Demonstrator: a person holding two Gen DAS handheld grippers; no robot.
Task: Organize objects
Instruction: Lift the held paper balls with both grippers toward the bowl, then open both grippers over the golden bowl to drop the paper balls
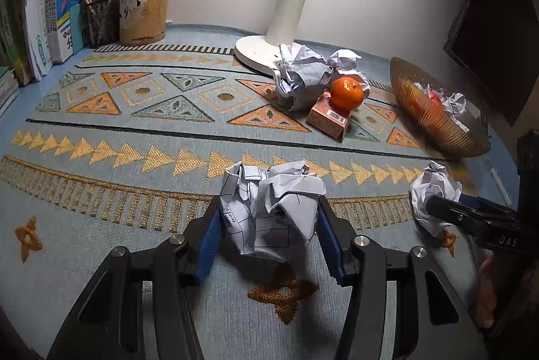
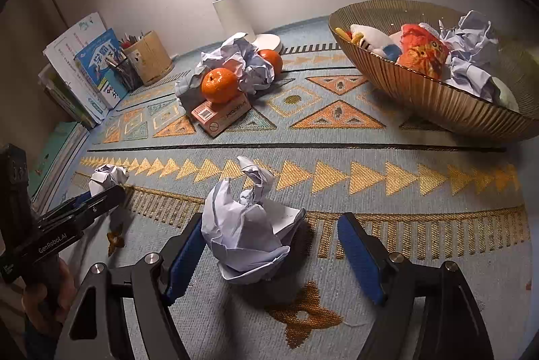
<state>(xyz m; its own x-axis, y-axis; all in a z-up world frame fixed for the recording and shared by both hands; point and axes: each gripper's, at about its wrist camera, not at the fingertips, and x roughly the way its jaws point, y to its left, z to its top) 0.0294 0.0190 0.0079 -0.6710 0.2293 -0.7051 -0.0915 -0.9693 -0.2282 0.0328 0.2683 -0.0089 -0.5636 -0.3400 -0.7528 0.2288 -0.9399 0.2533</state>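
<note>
Crumpled white paper ball (image 1: 269, 211) sits squeezed between the left gripper (image 1: 267, 225) pads, long axis upright; the right gripper (image 2: 269, 255) gapes around another wad (image 2: 249, 225), unpinched.

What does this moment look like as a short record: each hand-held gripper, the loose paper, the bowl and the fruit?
left hand-held gripper: closed on a crumpled paper ball
right hand-held gripper: open, straddling a second paper ball on the patterned mat; its right pad is clear of the paper
bowl: holds paper wads, a red packet, a soft toy
mandarin: sits on a small box
second mandarin: behind a paper pile
</note>
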